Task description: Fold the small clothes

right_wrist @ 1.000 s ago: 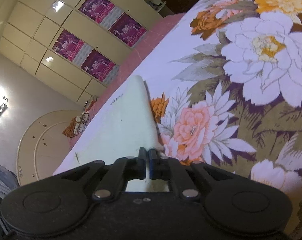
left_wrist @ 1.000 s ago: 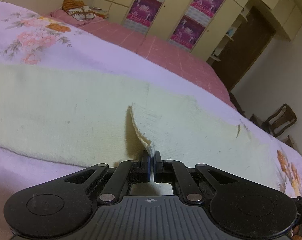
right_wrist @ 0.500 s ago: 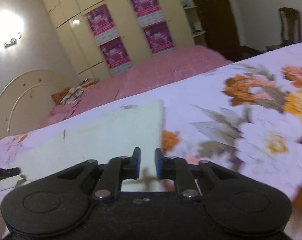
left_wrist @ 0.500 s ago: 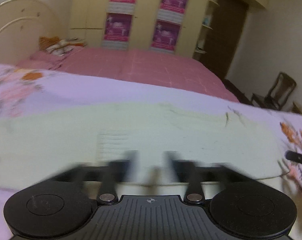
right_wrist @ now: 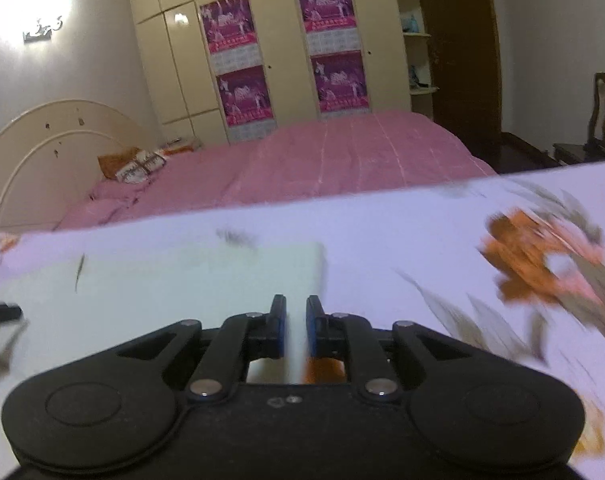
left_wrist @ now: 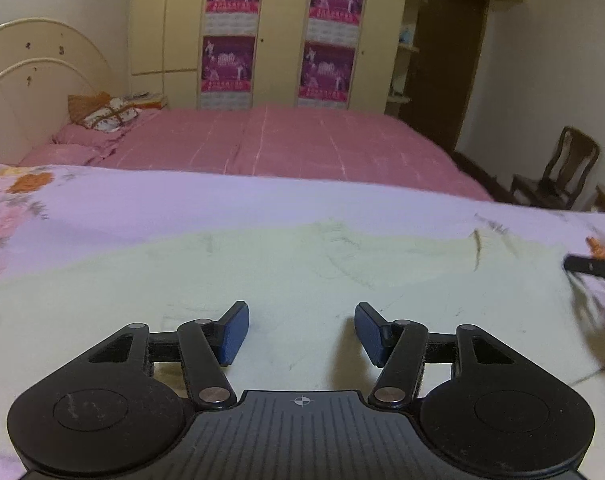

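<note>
A pale yellow knitted garment (left_wrist: 302,276) lies flat on the floral bedspread (left_wrist: 142,204). It also shows in the right wrist view (right_wrist: 190,280), with its right edge just ahead of the fingers. My left gripper (left_wrist: 300,334) is wide open and empty, low over the garment's near part. My right gripper (right_wrist: 294,328) is open by a narrow gap and empty, over the garment's right end. The right gripper's tip (left_wrist: 590,267) shows at the right edge of the left wrist view. The left gripper's tip (right_wrist: 0,314) shows at the left edge of the right wrist view.
A pink bed (left_wrist: 282,144) with pillows (left_wrist: 102,114) and a cream headboard (left_wrist: 34,92) stands behind. Cream wardrobes with purple posters (left_wrist: 278,32) line the far wall. A wooden chair (left_wrist: 562,172) and a dark door (left_wrist: 442,64) are at the right.
Both grippers let go of the garment's corners and opened. The lifted corner now lies flat. Both cameras have levelled and pulled back a little.
</note>
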